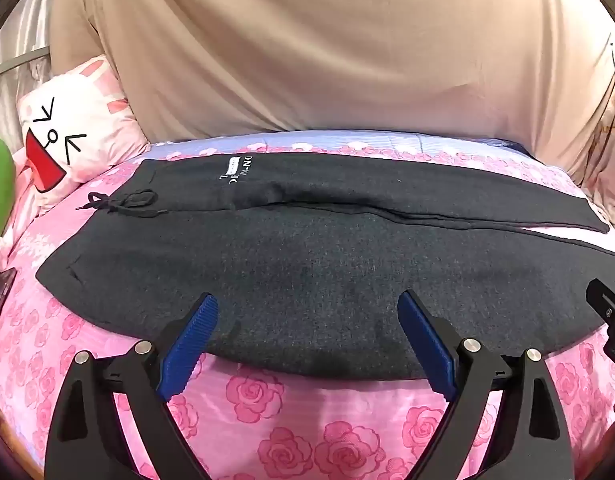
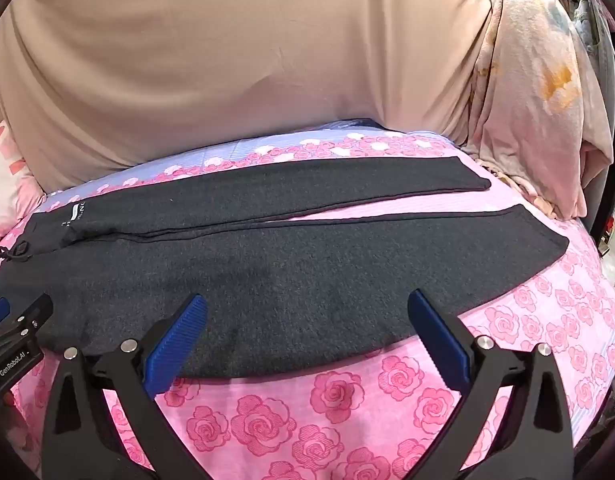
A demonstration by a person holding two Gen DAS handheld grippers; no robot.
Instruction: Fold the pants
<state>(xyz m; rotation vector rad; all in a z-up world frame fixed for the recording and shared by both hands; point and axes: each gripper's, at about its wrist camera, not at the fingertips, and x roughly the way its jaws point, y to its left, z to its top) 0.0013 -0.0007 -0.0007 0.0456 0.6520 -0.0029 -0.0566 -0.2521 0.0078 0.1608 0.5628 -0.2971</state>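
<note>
Dark grey pants [image 1: 327, 264] lie flat across the bed, waistband to the left w/ a black drawstring [image 1: 125, 202] bowed on top, 2 legs running to the right. In the right wrist view the legs part into a narrow V, far leg [image 2: 347, 184] and near leg [image 2: 387, 248] w/ a strip of sheet showing between. Small white print [image 1: 235, 168] sits near the waist.

Left gripper [image 1: 307, 340] hangs over the near edge around the hip, jaws wide apart, nothing between them. Right gripper [image 2: 307, 340] sits further down the near leg, also spread wide, holding nothing. Neither blue pad clearly touches cloth; can't tell for sure at the near hem.

Judgement: folding hasn't begun. 1st move is likely leg over leg lengthwise. To do it well, pinch the near edge at 2 spots at once, catch both layers, lift low and carry across evenly so the side seams line up; keep the drawstring from bunching under.

Fabric looks like thick fleece-ish knit, matte, slightly heathered, so it should drape heavy and hold a crease poorly. Pads are ribbed blue, should bite OK.

Underneath, a glossy pink rose-print sheet [image 1: 267, 420], probably slippery. Behind, a beige cloth [image 1: 307, 60]; left, a cartoon-face pillow [image 1: 67, 132].
</note>
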